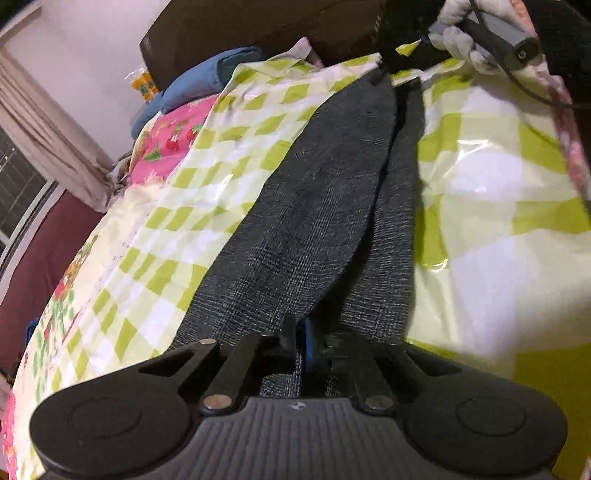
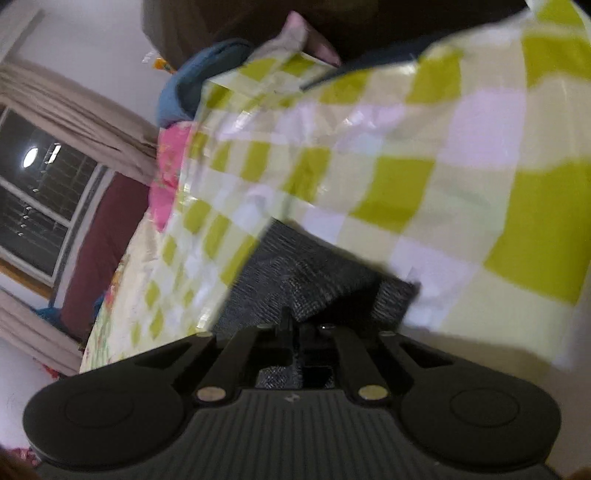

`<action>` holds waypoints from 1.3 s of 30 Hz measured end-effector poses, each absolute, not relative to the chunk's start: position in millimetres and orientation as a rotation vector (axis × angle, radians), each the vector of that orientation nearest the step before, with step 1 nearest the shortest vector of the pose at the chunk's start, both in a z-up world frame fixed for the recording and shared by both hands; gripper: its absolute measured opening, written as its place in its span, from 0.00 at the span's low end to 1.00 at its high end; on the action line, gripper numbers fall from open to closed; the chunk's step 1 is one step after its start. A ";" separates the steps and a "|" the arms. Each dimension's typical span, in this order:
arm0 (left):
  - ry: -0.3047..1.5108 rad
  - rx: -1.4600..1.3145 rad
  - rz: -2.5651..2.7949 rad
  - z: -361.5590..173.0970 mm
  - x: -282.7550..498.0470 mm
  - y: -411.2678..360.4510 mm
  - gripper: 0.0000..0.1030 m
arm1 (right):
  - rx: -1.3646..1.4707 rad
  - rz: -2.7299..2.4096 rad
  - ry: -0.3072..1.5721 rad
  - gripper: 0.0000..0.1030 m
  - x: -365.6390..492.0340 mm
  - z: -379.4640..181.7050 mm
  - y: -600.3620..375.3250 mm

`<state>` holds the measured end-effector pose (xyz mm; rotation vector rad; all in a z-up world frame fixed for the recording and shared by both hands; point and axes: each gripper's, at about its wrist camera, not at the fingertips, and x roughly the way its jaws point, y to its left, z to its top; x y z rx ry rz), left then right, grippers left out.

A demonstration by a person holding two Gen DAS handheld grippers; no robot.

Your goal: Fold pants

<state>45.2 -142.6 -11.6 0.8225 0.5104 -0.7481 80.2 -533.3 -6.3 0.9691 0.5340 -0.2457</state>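
Dark grey checked pants (image 1: 317, 221) lie stretched lengthwise over a green-and-white checked sheet (image 1: 498, 192) on a bed. My left gripper (image 1: 299, 338) is shut on the near end of the pants. The far end is pinched by my right gripper (image 1: 384, 70), held by a gloved hand at the top right of the left wrist view. In the right wrist view my right gripper (image 2: 293, 332) is shut on the pants (image 2: 306, 280), with the cloth bunched just ahead of it.
The checked sheet (image 2: 424, 155) covers a floral bedspread (image 1: 173, 136). A blue folded cloth (image 1: 207, 77) and a dark headboard (image 1: 229, 26) stand at the far end. A curtained window (image 2: 40, 192) and a maroon wall lie to the left.
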 end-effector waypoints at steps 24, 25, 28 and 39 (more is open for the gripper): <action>0.543 0.823 -0.702 -22.8 20.0 -77.3 0.29 | 0.078 -0.006 0.687 0.24 47.4 32.8 -382.1; 0.546 0.818 -0.706 -24.2 17.4 -75.4 0.29 | 0.025 0.106 0.712 0.24 48.6 29.2 -355.7; 0.522 0.807 -0.688 -25.6 13.6 -75.8 0.32 | -0.114 0.366 0.728 0.24 51.3 15.2 -292.0; 0.523 0.706 -0.679 -25.4 18.9 -67.3 0.40 | -0.697 0.531 0.680 0.17 56.9 -38.3 -189.3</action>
